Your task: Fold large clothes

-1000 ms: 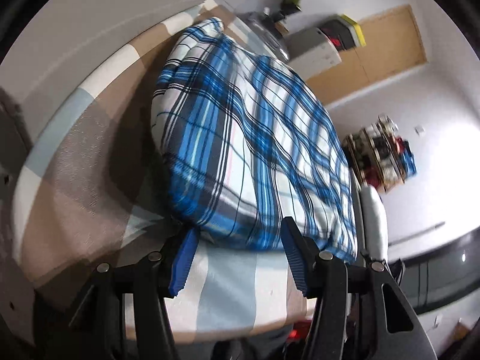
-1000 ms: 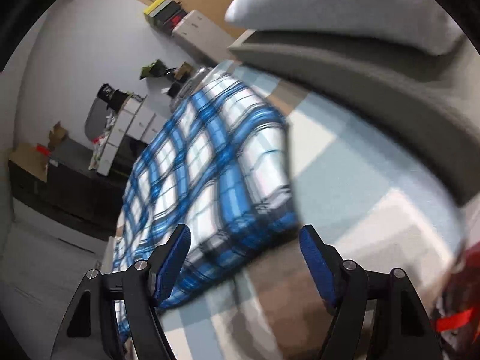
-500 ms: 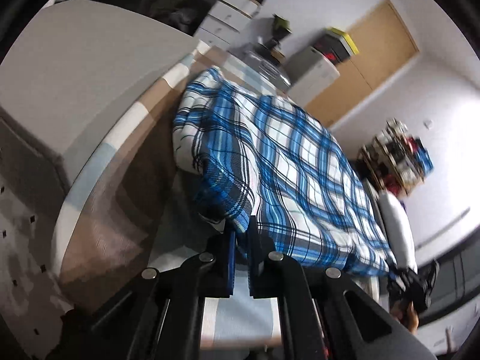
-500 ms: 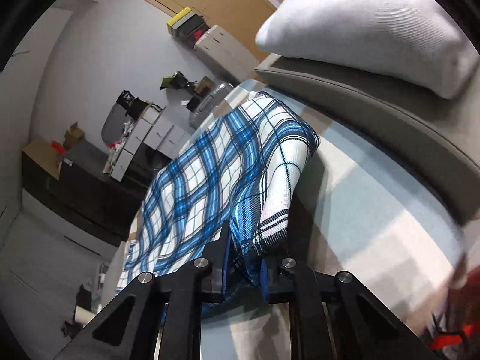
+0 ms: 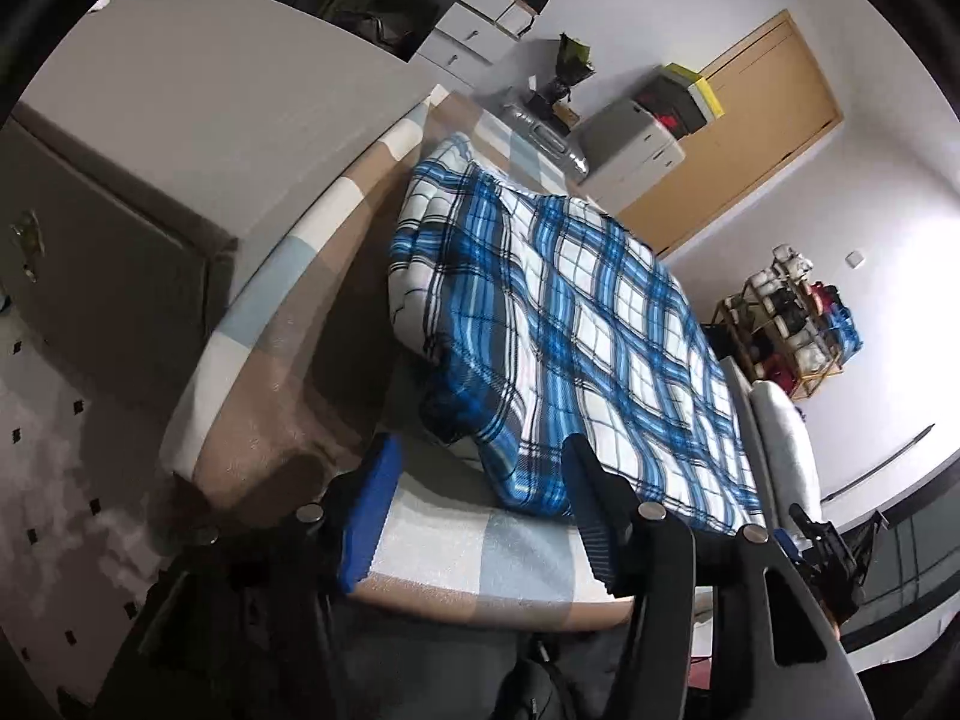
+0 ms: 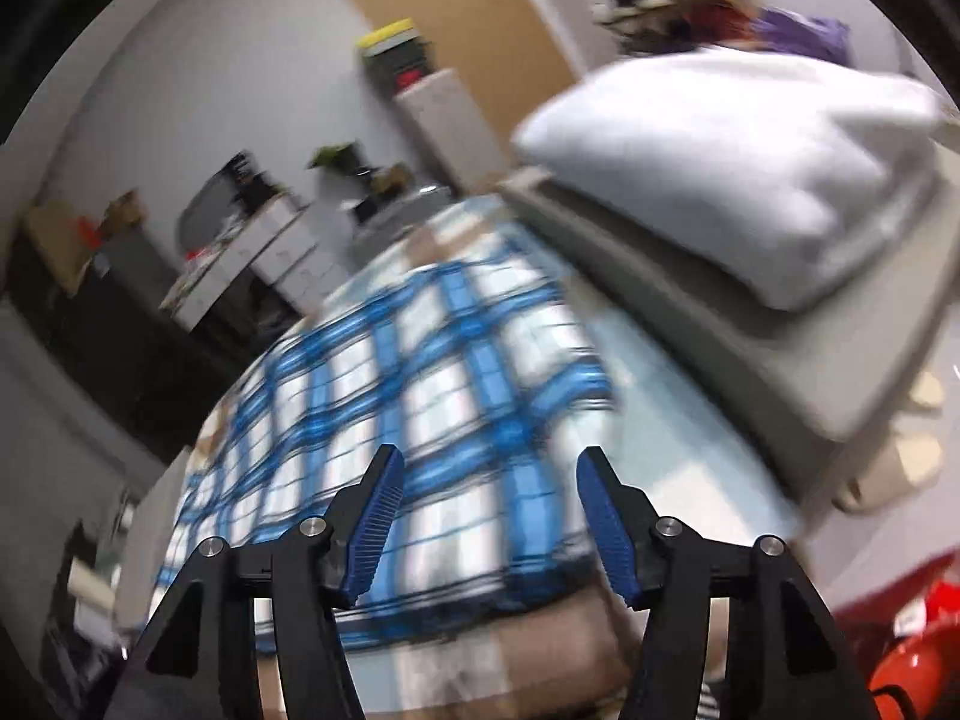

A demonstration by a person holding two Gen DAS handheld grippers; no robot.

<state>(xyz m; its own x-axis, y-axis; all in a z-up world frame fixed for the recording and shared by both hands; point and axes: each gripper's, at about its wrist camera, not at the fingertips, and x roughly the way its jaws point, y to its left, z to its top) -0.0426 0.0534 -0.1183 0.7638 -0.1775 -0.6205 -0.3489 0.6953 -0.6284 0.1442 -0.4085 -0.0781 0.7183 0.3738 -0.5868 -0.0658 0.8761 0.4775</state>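
The left gripper (image 5: 480, 468) has its two blue-padded fingers (image 5: 371, 513) spread wide apart, holding nothing. Just beyond the fingertips lies the blue-and-white plaid garment (image 5: 576, 324), folded into a long, thick rectangle. Its near corner droops between the fingers without touching either pad. The garment rests on a bed (image 5: 288, 372) covered in beige, white and pale-blue checks, and runs away from the camera along the bed's length.

The right gripper (image 6: 486, 456) is likewise spread wide and empty, with its blue pads (image 6: 606, 522) hanging over the near end of the same plaid garment (image 6: 420, 408). This view is smeared by motion blur, so whether the pads touch the cloth cannot be told.

To the left of the garment in the left wrist view rises a grey padded headboard (image 5: 198, 120). In the right wrist view a white pillow (image 6: 720, 162) sits on a grey ledge to the right of the garment, well apart from it. Farther back stand white drawers (image 5: 468, 24), a grey printer (image 5: 636, 138) with boxes on top, a wooden door (image 5: 756, 114) and a shelf rack of shoes (image 5: 792, 318) against the wall.
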